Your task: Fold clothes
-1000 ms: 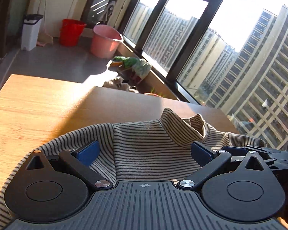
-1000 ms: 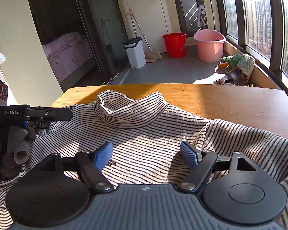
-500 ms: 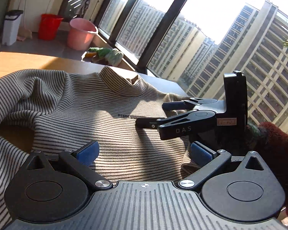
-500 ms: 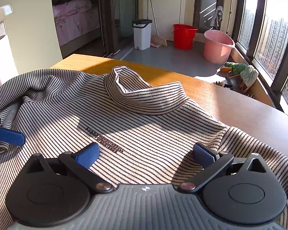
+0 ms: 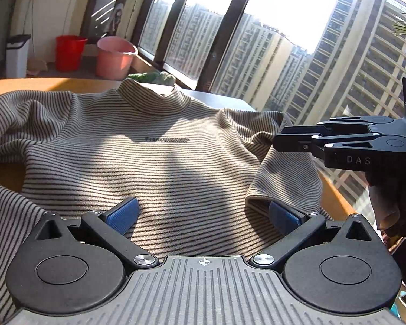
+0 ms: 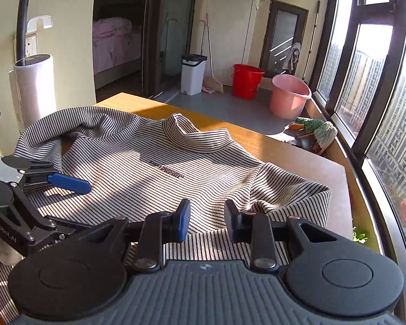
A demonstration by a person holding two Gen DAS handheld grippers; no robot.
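Note:
A grey-and-black striped turtleneck sweater [image 5: 162, 162] [image 6: 154, 168] lies front up on the wooden table [image 6: 292, 151], collar toward the far edge. My left gripper [image 5: 203, 216] [image 6: 48, 173] hovers open and wide over the sweater's lower body, nothing between its blue pads [image 5: 123, 215]. Its right fingertip sits by a folded sleeve edge. My right gripper [image 6: 208, 223] [image 5: 280, 139] hangs over the right sleeve side. Its jaws stand narrowed but apart, and only cloth lying below shows in the gap. The left sleeve is bunched at the table's left.
A white cylinder device [image 6: 32, 92] stands off the table's left edge. On the floor beyond are a pink basin [image 6: 289, 96], a red bucket [image 6: 246, 80] and a white bin [image 6: 193, 74]. Large windows [image 6: 365, 81] run along the right, close to the table's right edge.
Both grippers have drawn back and risen, so more of the sweater's front shows. The right gripper's jaws have narrowed from wide open. The right gripper has moved off the chest toward the right sleeve.

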